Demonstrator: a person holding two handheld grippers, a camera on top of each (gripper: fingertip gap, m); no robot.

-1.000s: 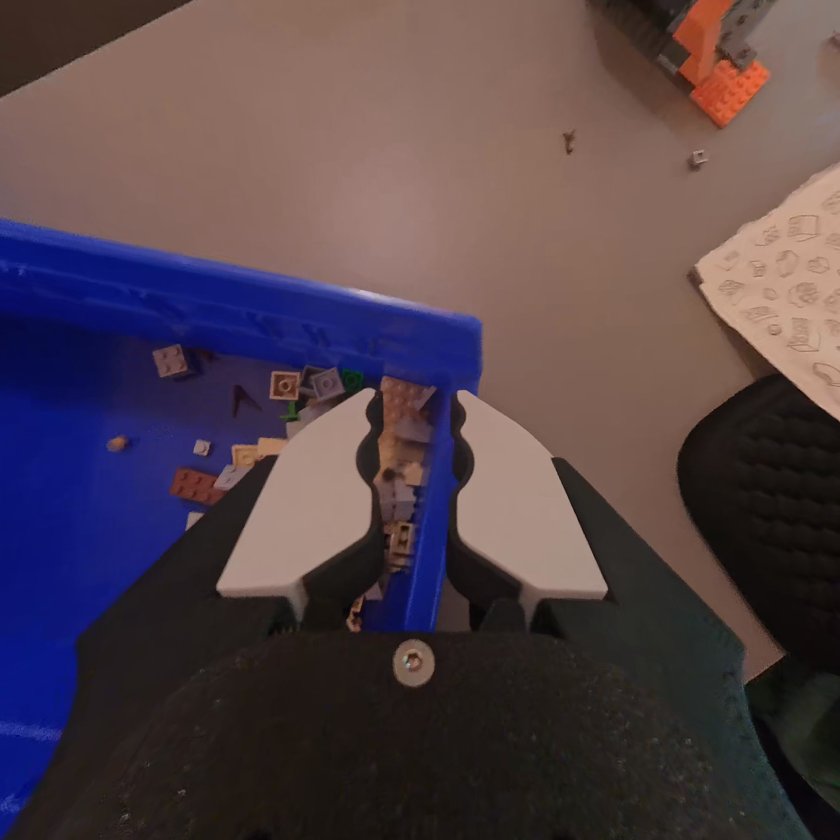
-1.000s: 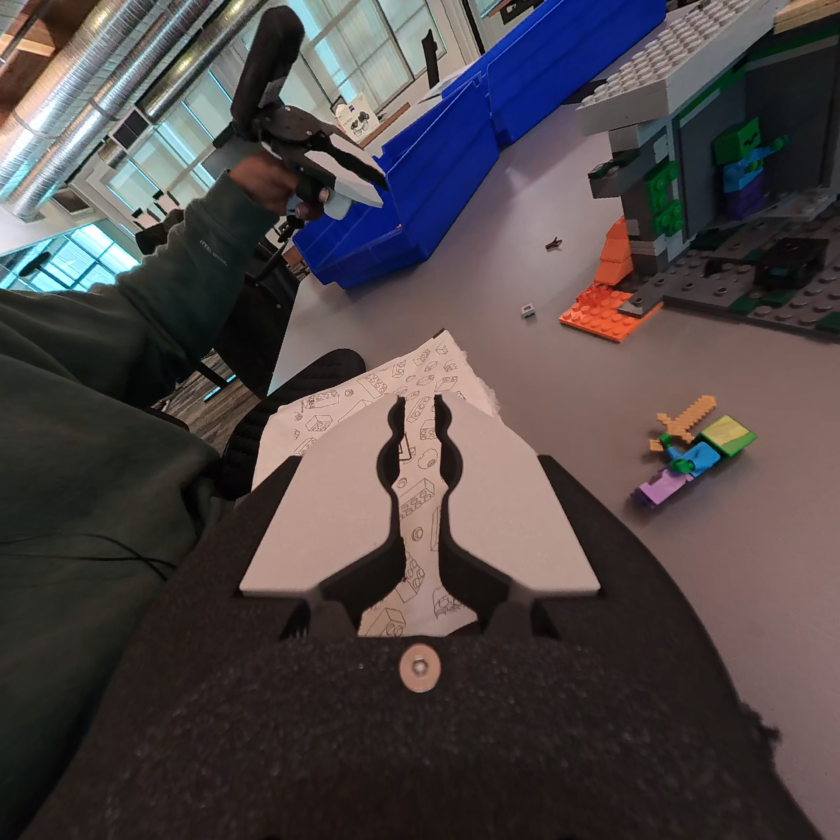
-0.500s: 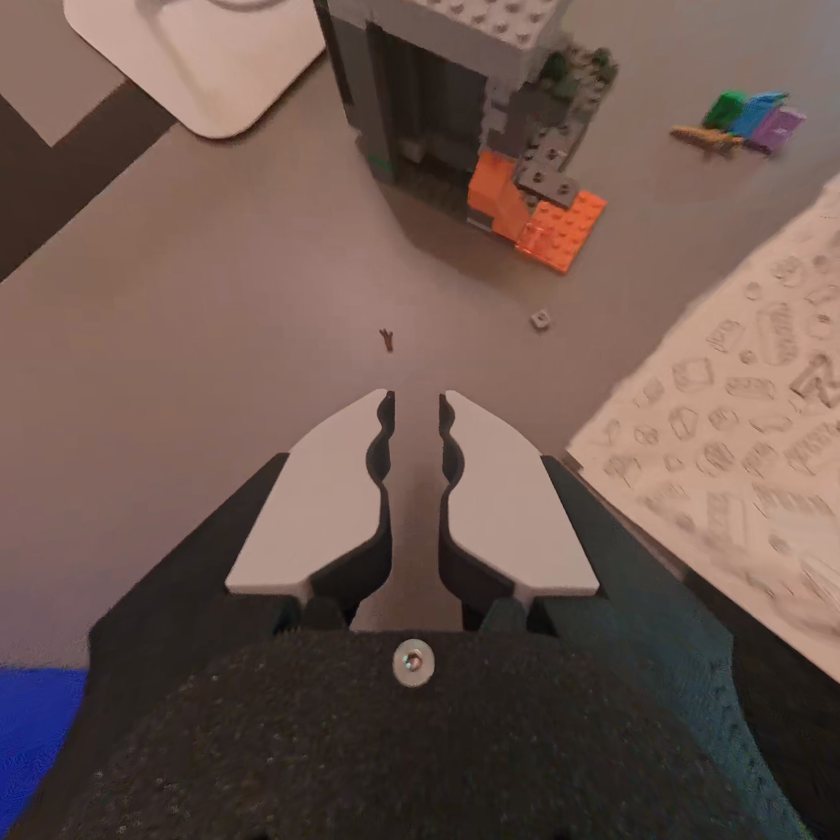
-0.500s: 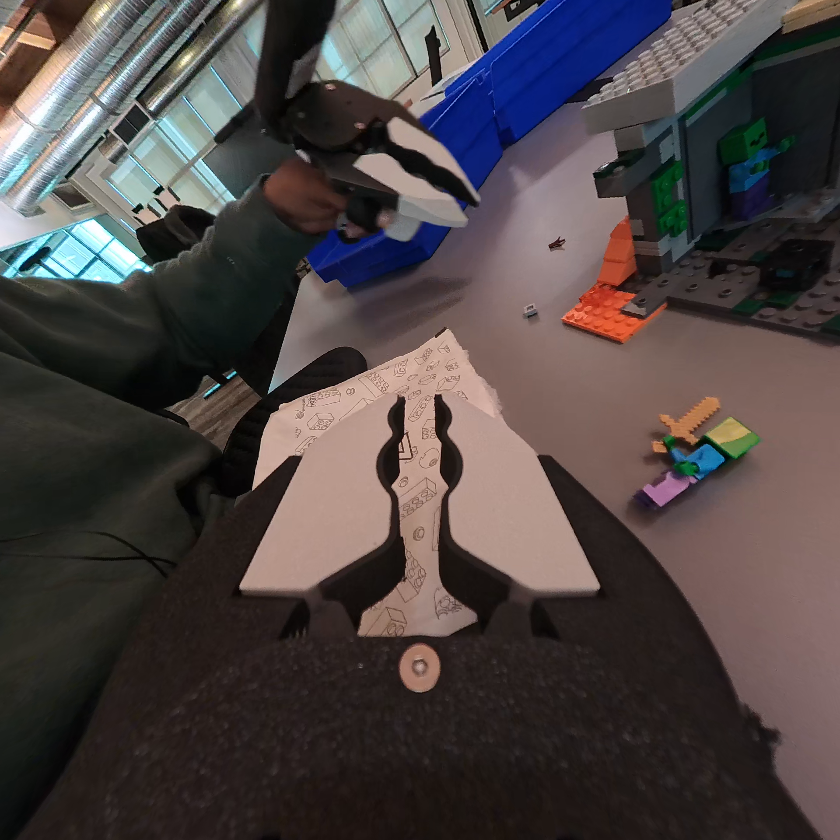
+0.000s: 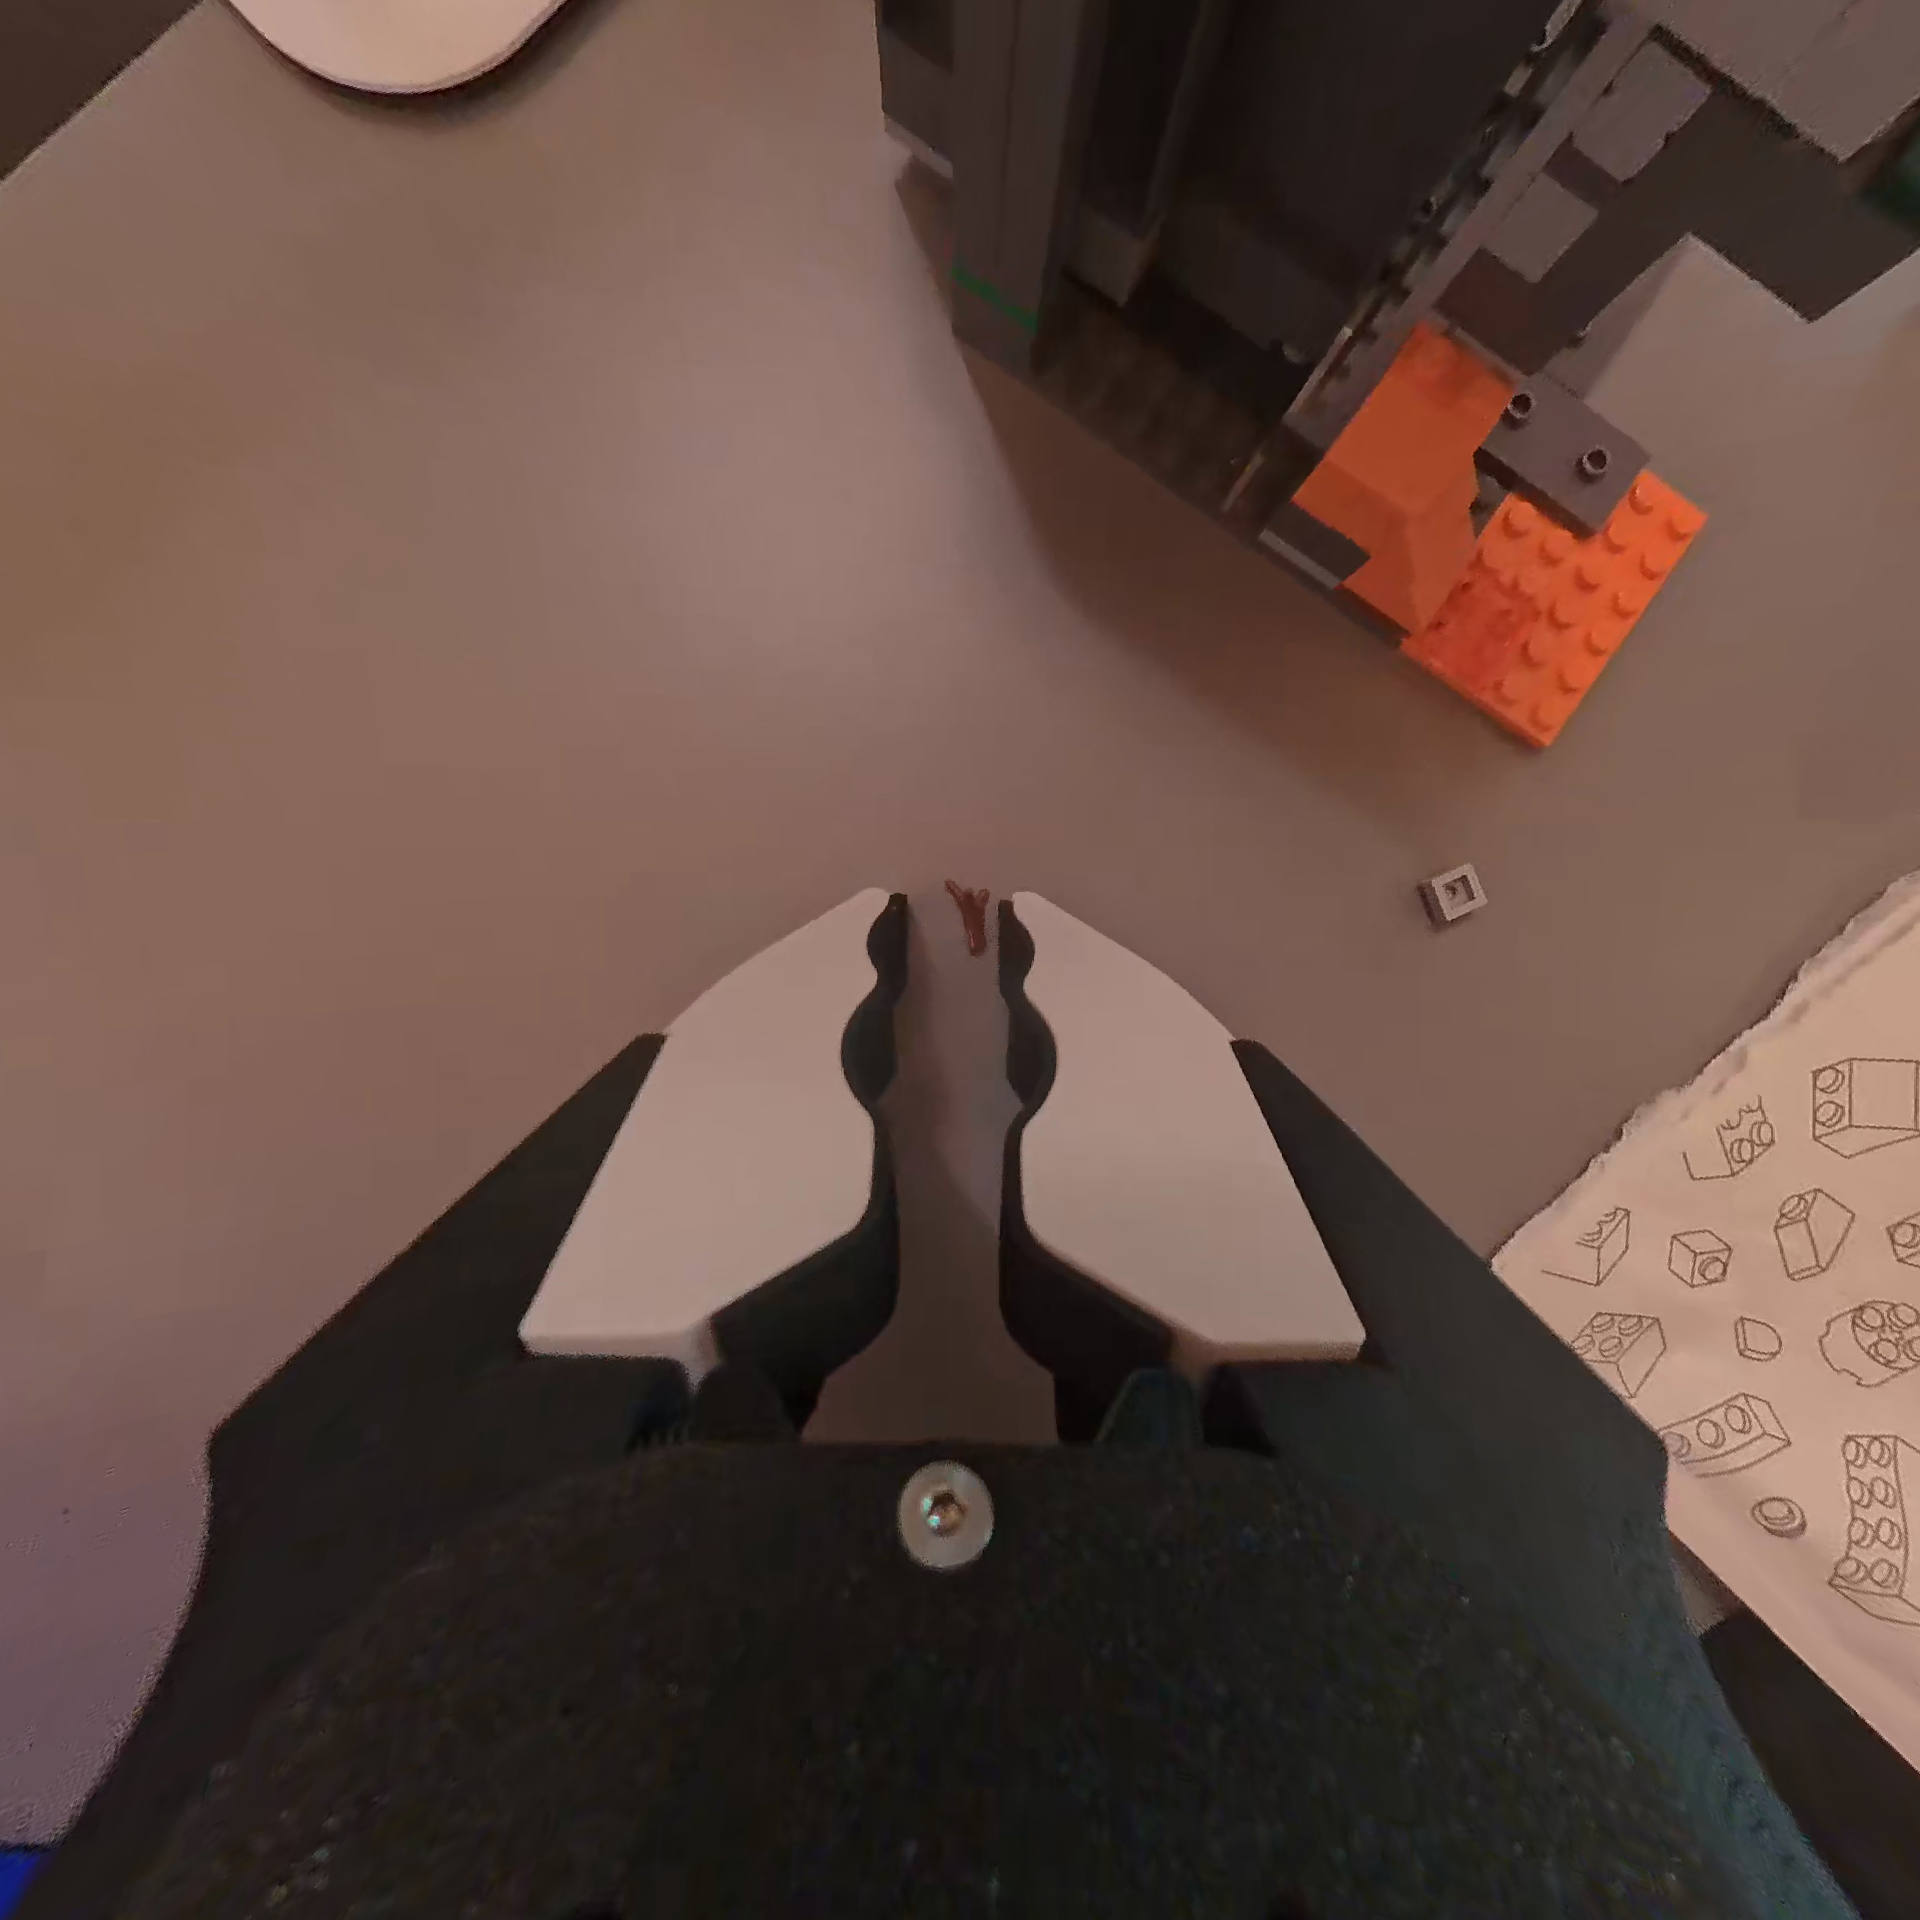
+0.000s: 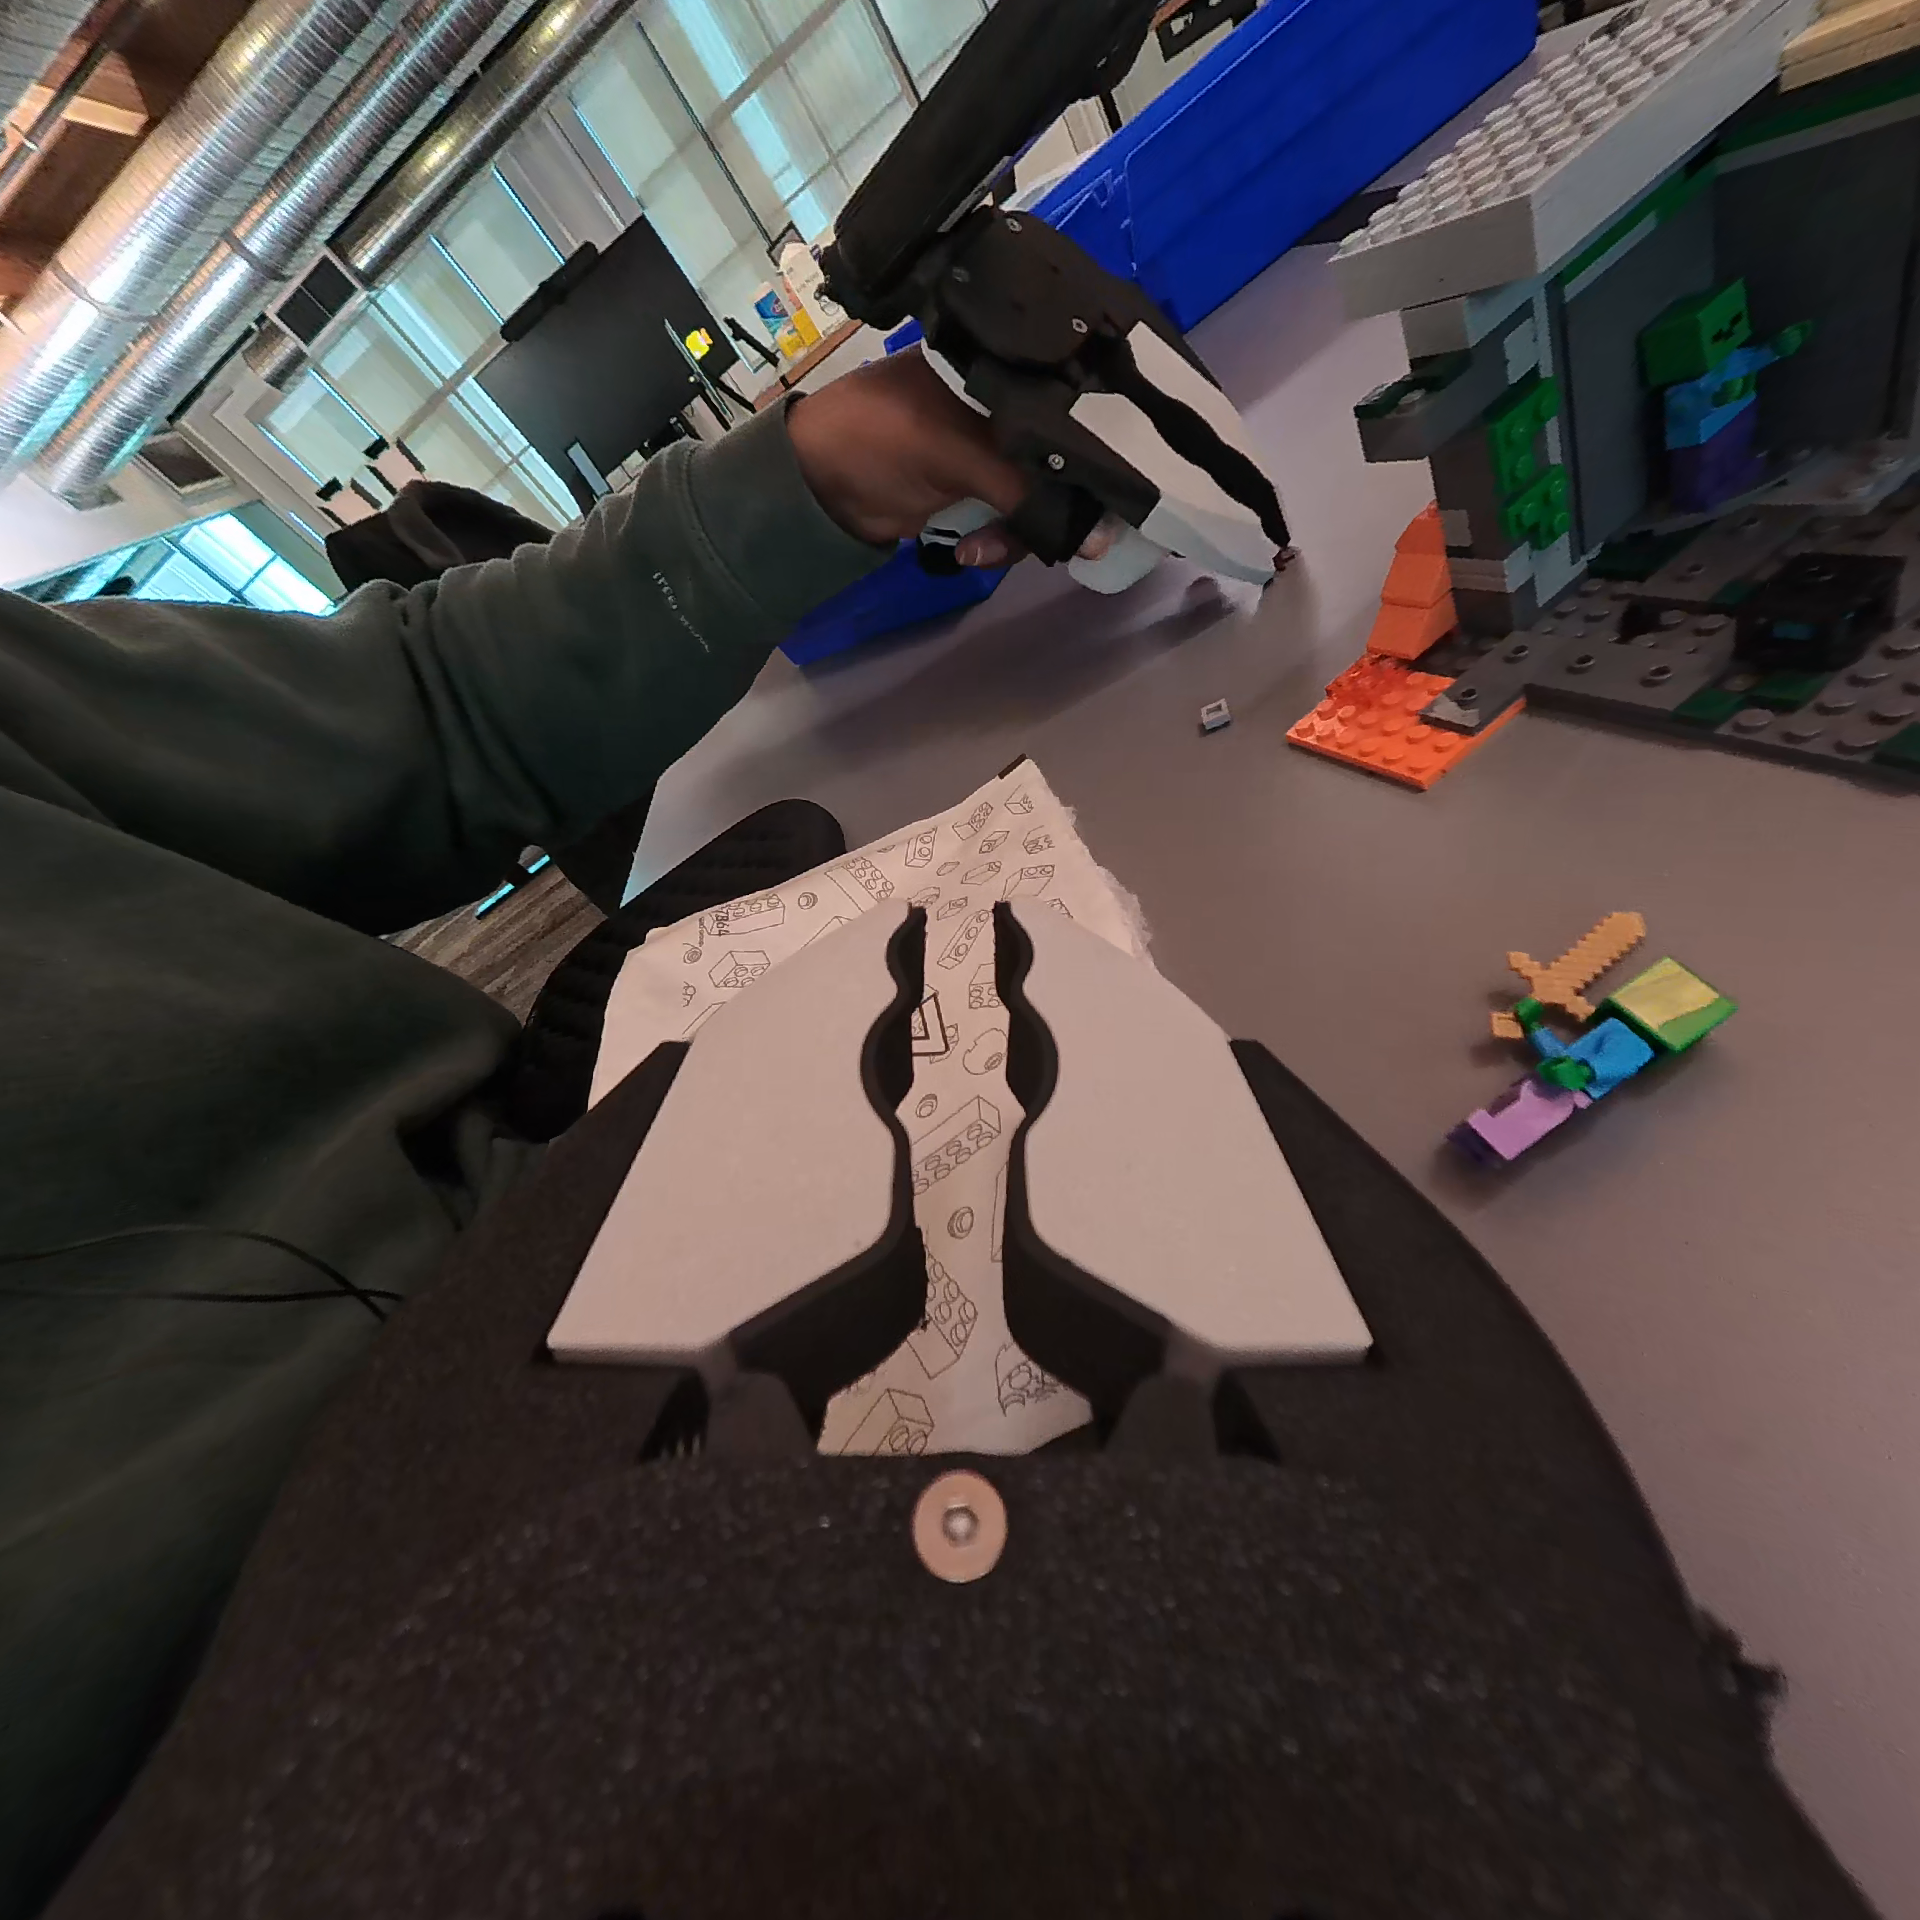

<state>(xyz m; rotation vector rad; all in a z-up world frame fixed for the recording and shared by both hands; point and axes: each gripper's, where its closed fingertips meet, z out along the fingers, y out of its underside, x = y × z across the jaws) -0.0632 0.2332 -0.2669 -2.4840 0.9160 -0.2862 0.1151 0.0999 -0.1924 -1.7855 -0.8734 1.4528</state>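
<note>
Tiny reddish-brown piece lies on the grey table, centre of the left wrist frame, right between the tips of my left gripper. Jaws are apart w/ a narrow gap, nothing clamped; can't tell if either tip touches the piece. In the right wrist view the same gripper shows in the upper middle, held by a hand w/ a dark green sleeve, tips down at the table surface.

Near the piece, to the right in the left view: a small grey square stud piece, alone on the table. Upper right: orange plate joined to a grey brick building. Lower right edge: white paper printed w/ brick drawings.

My right gripper hovers over that same paper, centre of its frame, jaws slightly apart, empty. Right of it, a minifigure w/ a tan sword lies flat on the table, well apart from the building. Blue bins sit across the upper part of the frame.
</note>
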